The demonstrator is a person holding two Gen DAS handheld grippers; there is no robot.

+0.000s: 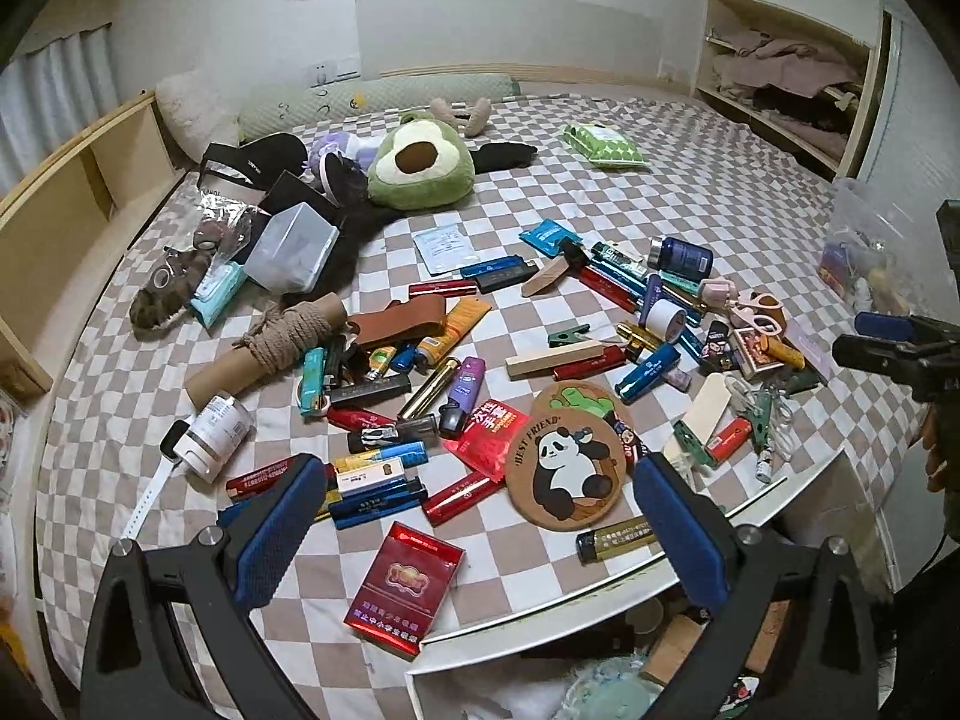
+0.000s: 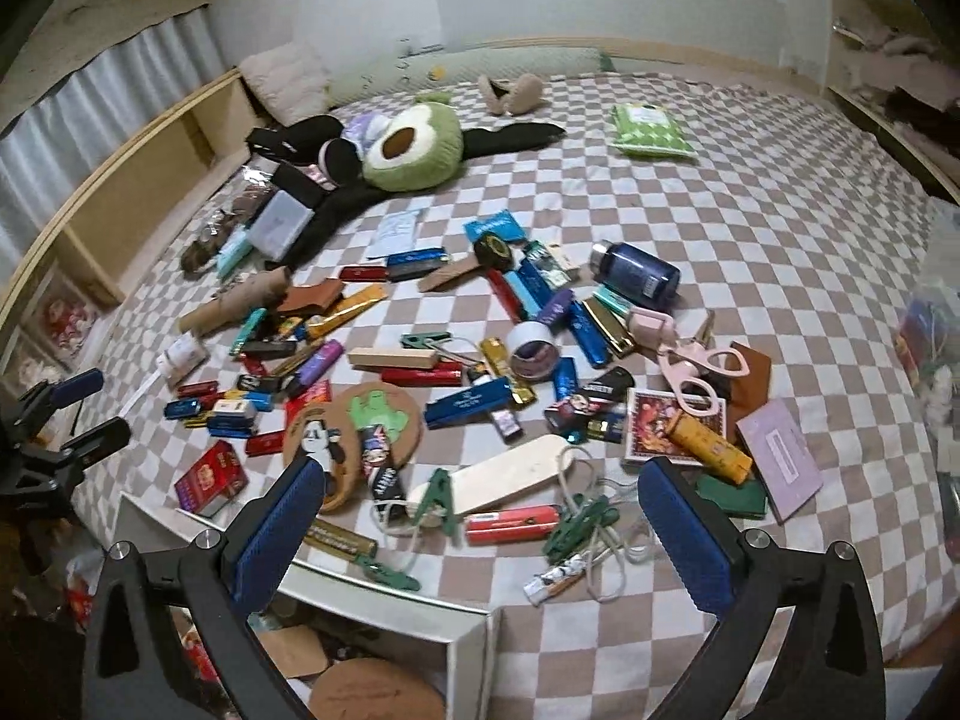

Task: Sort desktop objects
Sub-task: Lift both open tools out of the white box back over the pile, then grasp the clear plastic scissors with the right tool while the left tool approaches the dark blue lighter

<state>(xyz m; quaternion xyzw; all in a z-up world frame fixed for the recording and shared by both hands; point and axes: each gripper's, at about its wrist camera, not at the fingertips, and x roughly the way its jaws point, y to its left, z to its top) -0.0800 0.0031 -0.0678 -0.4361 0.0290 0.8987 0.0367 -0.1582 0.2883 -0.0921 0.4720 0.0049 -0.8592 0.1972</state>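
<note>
A heap of small objects covers the checkered bed (image 1: 690, 180): lighters, tubes, clips, tape, scissors. My left gripper (image 1: 480, 522) hovers open and empty above the near edge. A red cigarette box (image 1: 405, 588) lies between its blue pads, and a panda coaster (image 1: 567, 471) sits just beyond. My right gripper (image 2: 483, 531) is also open and empty. A red lighter (image 2: 513, 523), green clips (image 2: 579, 525) and a pale wooden piece (image 2: 510, 474) lie under its gap. Each gripper shows in the other's view: the right gripper (image 1: 864, 339) and the left gripper (image 2: 96, 411).
A white open box (image 1: 600, 615) with cardboard and odds inside stands against the bed's near edge; its rim (image 2: 384, 606) is below the right gripper. An avocado plush (image 1: 420, 165), a clear plastic container (image 1: 291, 249) and a green wipes pack (image 1: 603, 147) lie farther back. A clear bag (image 1: 870, 252) sits at the right.
</note>
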